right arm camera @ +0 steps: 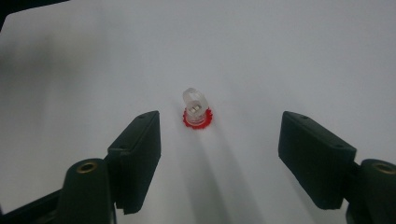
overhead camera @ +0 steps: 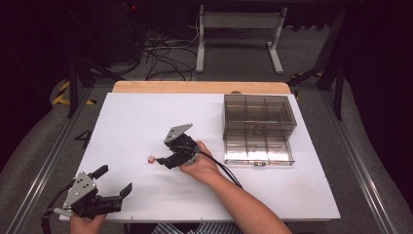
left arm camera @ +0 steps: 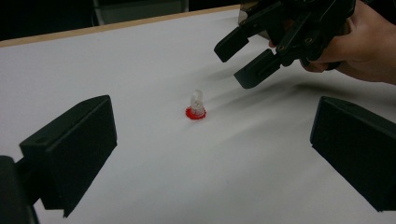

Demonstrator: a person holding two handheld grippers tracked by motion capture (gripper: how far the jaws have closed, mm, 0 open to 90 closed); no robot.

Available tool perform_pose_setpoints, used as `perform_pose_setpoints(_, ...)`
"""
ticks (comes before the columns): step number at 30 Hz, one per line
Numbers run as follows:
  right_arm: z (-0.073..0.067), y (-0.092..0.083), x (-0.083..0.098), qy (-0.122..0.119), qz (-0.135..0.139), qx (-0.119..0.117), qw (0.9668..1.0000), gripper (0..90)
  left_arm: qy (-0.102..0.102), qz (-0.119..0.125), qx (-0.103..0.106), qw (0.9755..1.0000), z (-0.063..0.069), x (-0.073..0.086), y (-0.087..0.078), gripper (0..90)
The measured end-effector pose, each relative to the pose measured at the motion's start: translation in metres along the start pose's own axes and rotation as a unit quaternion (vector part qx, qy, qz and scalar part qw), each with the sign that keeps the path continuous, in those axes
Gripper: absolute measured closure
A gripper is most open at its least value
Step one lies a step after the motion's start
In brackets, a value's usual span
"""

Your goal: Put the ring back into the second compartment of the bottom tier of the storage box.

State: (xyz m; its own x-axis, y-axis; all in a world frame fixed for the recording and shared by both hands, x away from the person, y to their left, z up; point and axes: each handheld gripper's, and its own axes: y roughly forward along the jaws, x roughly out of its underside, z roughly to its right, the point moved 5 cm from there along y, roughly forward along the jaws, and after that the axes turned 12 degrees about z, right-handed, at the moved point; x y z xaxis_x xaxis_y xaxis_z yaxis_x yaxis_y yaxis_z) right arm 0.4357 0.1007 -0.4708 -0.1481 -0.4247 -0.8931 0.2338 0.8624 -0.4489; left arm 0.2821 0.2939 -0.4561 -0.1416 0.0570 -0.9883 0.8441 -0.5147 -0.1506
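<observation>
The small clear piece with a red toothed base (right arm camera: 196,110) stands on the white table (overhead camera: 146,117), a little left of the middle and well apart from everything else. It stands upright on the red base, so its long axis goes straight up from the table, and the clear top points to the ceiling. In the high view I see it only as a small red dot (overhead camera: 151,158) just left of my right gripper (overhead camera: 161,161).

My right gripper (right arm camera: 219,140) comes to it low and from the right side. Its two fingers (right arm camera: 135,156) are apart, and the piece is just in front of them, not yet between them. Nothing touches it. I think I hold the gripper low like this because the piece is short, so the fingers must close on the clear top near the table. The open space beside the piece gives both fingers room.

My left gripper (overhead camera: 116,186) rests at the near left corner of the table, away from the piece, with its fingers (left arm camera: 74,144) wide apart and nothing in them. From there it looks at the piece (left arm camera: 196,105) and at the right gripper (left arm camera: 243,63) above it.

Far to the right there is a clear box with compartments (overhead camera: 259,127). I believe the piece belongs there, but I cannot tell which compartment.
</observation>
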Motion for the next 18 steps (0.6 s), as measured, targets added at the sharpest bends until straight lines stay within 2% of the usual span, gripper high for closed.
perform_pose_setpoints(9, -0.004, 0.011, 0.002, -0.001, -0.003, -0.006, 1.0000, 32.0, 0.003, 0.000, -0.004, 1.0000, -0.001, 0.000, -0.002, 1.4)
perform_pose_setpoints(12, -0.004, 0.014, 0.003, -0.002, -0.004, -0.006, 1.0000, 32.4, -0.001, 0.000, -0.003, 1.0000, 0.000, 0.001, -0.003, 1.4)
perform_pose_setpoints(18, -0.003, 0.023, 0.006, 0.006, -0.006, -0.009, 0.9999, 32.8, -0.002, 0.000, -0.006, 1.0000, -0.001, 0.001, -0.006, 1.4)
